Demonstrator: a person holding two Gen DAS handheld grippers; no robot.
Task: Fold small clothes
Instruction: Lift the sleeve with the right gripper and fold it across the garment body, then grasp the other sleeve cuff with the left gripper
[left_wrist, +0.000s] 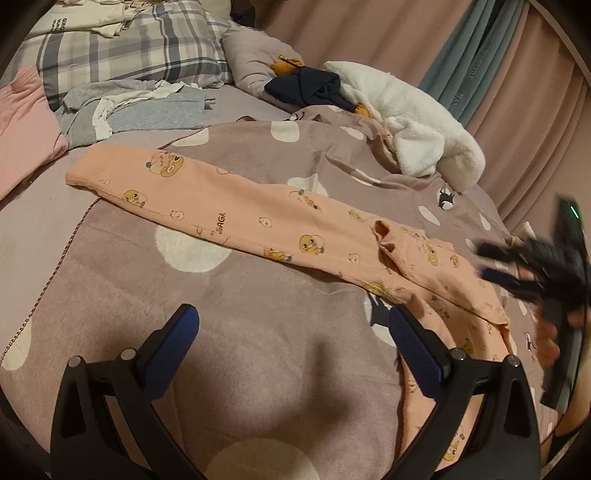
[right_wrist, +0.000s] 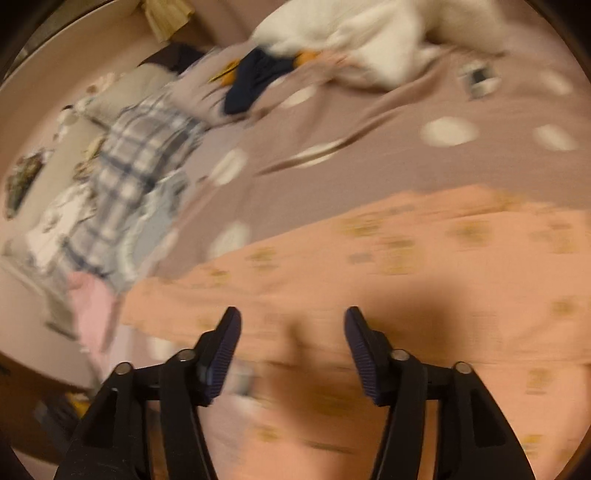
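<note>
— Peach cotton with yellow cartoon faces: that's the small pair of pants (left_wrist: 280, 225), spread on the mauve blanket (left_wrist: 258, 369) with big white dots. One leg stretches flat toward the far left, its cuff near the grey clothes; the waist end lies bunched at the near right.

— And the second leg?

— It runs down along the near right, passing just under the left gripper's right finger (left_wrist: 413, 343). The left gripper (left_wrist: 291, 325) hovers over bare blanket, its blue-padded fingers spread wide with nothing between them.

— The right gripper?

— In the left wrist view it shows as a dark blur at the right edge (left_wrist: 495, 262), over the waist end of the pants. Its own camera is smeared by motion, but the right gripper (right_wrist: 291, 328) plainly has its fingers apart, and peach fabric (right_wrist: 406, 258) fills the view beneath and beyond them. Whether the tips touch the cloth, I can't tell.

— What lies around?

— Far left, a loose heap of grey clothes (left_wrist: 140, 107) with white pieces mixed in, beside a pink cloth (left_wrist: 26, 125) at the left edge. Behind those, a plaid pillow (left_wrist: 122, 48) carrying some white garments (left_wrist: 88, 18). Far right, a white fleecy garment (left_wrist: 410, 122) lies crumpled on the blanket, touching a dark navy bundle (left_wrist: 306, 88) next to it. Pink curtains (left_wrist: 528, 122) with a grey-green one (left_wrist: 480, 48) between them hang beyond the bed.
</note>
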